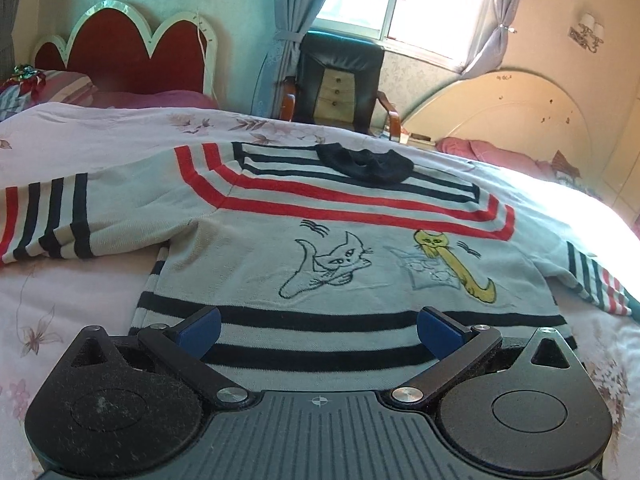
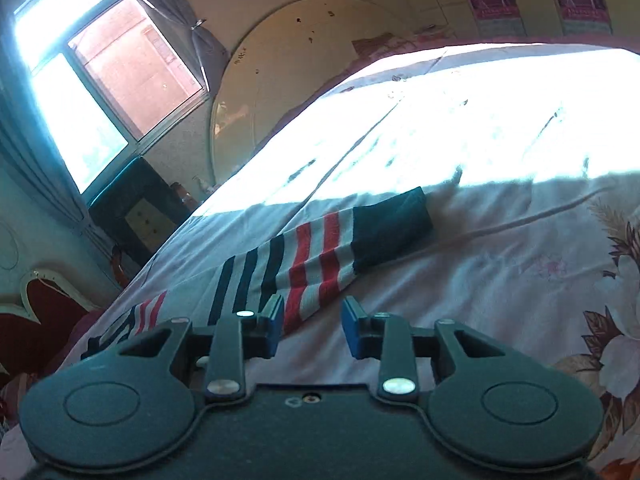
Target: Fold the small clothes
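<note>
A small grey sweater (image 1: 248, 248) with red and black stripes, a black collar (image 1: 366, 164) and two embroidered cats lies flat, front up, on the bed. Both sleeves are spread out sideways. My left gripper (image 1: 318, 330) is open and empty, just above the striped bottom hem. In the right wrist view the sweater's right sleeve (image 2: 316, 260) with its dark cuff (image 2: 394, 230) lies on the sheet. My right gripper (image 2: 312, 326) is open and empty, close over the sleeve's lower edge, with the left finger (image 2: 274, 322) over the cloth.
The bed sheet (image 1: 72, 292) is pale pink with flower prints. A red headboard (image 1: 120, 56) and pillows stand at the far left, a black armchair (image 1: 340, 76) under the window, a cream headboard (image 2: 288, 64) at the right. Bright sunlight falls across the far bed (image 2: 480, 112).
</note>
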`<state>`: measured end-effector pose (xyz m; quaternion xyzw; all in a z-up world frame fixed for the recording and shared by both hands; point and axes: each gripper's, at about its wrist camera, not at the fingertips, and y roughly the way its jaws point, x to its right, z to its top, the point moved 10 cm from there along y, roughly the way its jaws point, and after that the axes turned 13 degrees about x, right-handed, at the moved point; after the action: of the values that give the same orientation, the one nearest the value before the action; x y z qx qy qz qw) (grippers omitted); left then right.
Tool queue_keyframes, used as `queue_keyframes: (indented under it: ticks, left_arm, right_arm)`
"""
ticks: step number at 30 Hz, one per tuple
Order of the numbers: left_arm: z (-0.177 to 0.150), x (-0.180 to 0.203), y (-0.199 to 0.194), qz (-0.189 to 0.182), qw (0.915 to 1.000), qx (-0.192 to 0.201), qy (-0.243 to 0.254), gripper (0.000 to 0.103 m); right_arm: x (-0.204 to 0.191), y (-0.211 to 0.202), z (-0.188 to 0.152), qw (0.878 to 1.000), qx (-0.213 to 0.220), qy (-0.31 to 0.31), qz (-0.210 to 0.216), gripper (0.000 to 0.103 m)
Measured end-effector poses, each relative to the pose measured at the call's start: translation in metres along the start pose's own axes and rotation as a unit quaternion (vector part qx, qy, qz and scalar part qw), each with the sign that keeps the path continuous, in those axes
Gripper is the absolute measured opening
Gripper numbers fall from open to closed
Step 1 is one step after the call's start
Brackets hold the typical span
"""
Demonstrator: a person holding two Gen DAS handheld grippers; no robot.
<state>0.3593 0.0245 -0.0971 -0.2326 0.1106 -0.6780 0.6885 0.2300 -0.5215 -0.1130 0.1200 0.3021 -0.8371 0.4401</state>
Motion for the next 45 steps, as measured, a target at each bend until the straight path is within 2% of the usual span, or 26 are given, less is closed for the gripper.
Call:
queue_keyframes:
  ticks: [5,8,11,12,14,16,19,22,24,28,31,33,35,36,37,39,41,43,45]
  left_arm:
    - [-0.003,-0.006,0.034,0.013,0.9998,-0.014,0.007,0.103]
    - [-0.004,-0.011,0.05,0.021,0.9996,-0.017,0.01,0.103]
    - [-0.002,-0.021,0.063,0.037,0.9992,-0.018,0.005,0.103]
    - [-0.003,-0.026,0.067,0.043,0.9988,-0.022,0.004,0.103]
    - [-0.004,-0.035,0.075,0.049,0.9981,-0.036,-0.005,0.103]
    - [-0.002,-0.04,0.076,0.034,0.9986,-0.037,-0.017,0.103]
    - [0.002,-0.049,0.074,0.037,0.9986,-0.034,-0.012,0.103]
    - [0.007,-0.058,0.071,0.039,0.9986,-0.031,-0.015,0.103]
    - [0.012,-0.064,0.068,0.041,0.9986,-0.025,-0.023,0.103]
    - [0.021,-0.076,0.06,0.049,0.9978,-0.012,-0.044,0.103]
    - [0.027,-0.085,0.056,0.058,0.9966,-0.004,-0.059,0.103]
    - [0.027,-0.088,0.057,0.055,0.9955,-0.007,-0.077,0.103]
    - [0.026,-0.086,0.061,0.044,0.9944,-0.01,-0.096,0.103]
    - [0.025,-0.081,0.063,0.035,0.994,-0.012,-0.103,0.103]
    - [0.024,-0.074,0.066,0.024,0.9937,-0.012,-0.109,0.103]
    - [0.024,-0.056,0.075,-0.003,0.9928,-0.01,-0.119,0.103]
    - [0.023,-0.031,0.088,-0.043,0.9889,-0.015,-0.142,0.103]
    - [0.022,-0.001,0.104,-0.089,0.9815,-0.026,-0.168,0.102]
    - [0.02,0.031,0.121,-0.133,0.9716,-0.039,-0.191,0.102]
  right_arm:
    - [0.036,0.054,-0.009,0.998,-0.014,0.056,-0.034,0.037]
    - [0.045,0.071,-0.012,0.997,-0.013,0.066,-0.043,0.03]
    - [0.044,0.08,-0.009,0.997,-0.004,0.052,-0.052,0.02]
    - [0.043,0.083,-0.006,0.998,-0.003,0.042,-0.056,0.01]
    - [0.037,0.085,-0.003,0.998,0.002,0.019,-0.058,0.008]
    - [0.016,0.082,0.003,0.998,0.021,-0.023,-0.045,0.007]
    - [-0.043,0.071,0.005,0.995,0.043,-0.088,0.015,0.007]
    - [-0.127,0.061,-0.014,0.982,0.034,-0.153,0.105,0.007]
    - [-0.181,0.051,-0.043,0.969,0.012,-0.183,0.165,0.007]
    - [-0.264,0.031,-0.118,0.942,-0.057,-0.198,0.264,0.007]
    - [-0.308,0.02,-0.176,0.921,-0.104,-0.216,0.306,0.007]
    - [-0.321,0.018,-0.212,0.911,-0.132,-0.236,0.312,0.007]
    - [-0.322,0.018,-0.24,0.903,-0.158,-0.253,0.309,0.008]
    - [-0.321,0.017,-0.242,0.901,-0.15,-0.261,0.311,0.013]
    - [-0.32,0.012,-0.24,0.899,-0.145,-0.266,0.317,0.022]
    - [-0.319,0.001,-0.231,0.895,-0.139,-0.268,0.329,0.032]
    - [-0.31,-0.009,-0.215,0.894,-0.126,-0.27,0.334,0.032]
    - [-0.291,-0.013,-0.197,0.903,-0.119,-0.255,0.325,0.033]
    - [-0.274,-0.013,-0.182,0.917,-0.115,-0.229,0.306,0.033]
